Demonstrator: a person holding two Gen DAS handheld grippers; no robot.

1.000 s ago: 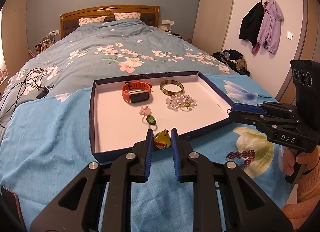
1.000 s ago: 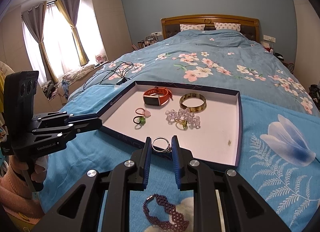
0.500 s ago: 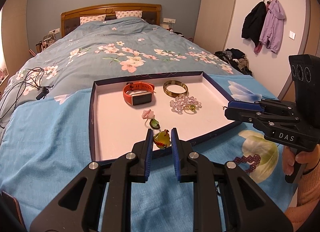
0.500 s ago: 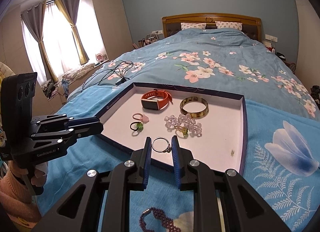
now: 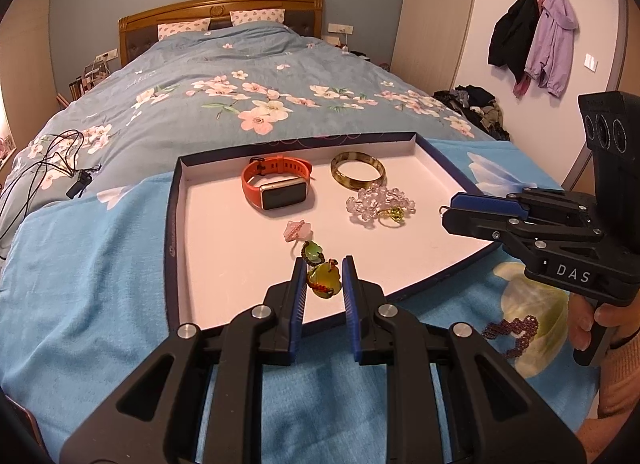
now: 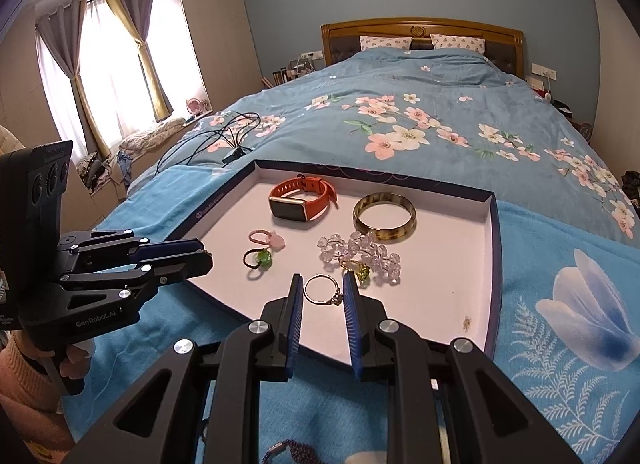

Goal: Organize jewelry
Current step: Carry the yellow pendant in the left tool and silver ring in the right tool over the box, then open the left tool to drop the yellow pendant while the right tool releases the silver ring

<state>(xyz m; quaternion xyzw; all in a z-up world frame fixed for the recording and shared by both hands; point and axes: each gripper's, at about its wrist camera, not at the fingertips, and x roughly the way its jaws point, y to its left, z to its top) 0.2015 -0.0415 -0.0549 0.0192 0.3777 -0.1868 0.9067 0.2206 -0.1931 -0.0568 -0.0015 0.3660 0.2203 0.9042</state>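
The yellow-green pendant is pinched in the left gripper, hanging over the near edge of the white-lined tray, just this side of a green ring. The silver ring is pinched flat in the right gripper, probably above bare lining with the clear bead bracelet just beyond. Both loads want lowering straight down. A purple beaded bracelet lies on the blanket outside, nearer the right hand.

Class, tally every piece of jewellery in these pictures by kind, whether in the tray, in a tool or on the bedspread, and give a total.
Watches: 1, orange watch
Bracelets: 3, brown bangle, clear bead bracelet, purple bead bracelet
Rings: 4, pink ring, green ring, yellow-green ring, silver ring
Pendants: 1, yellow pendant
Total: 9
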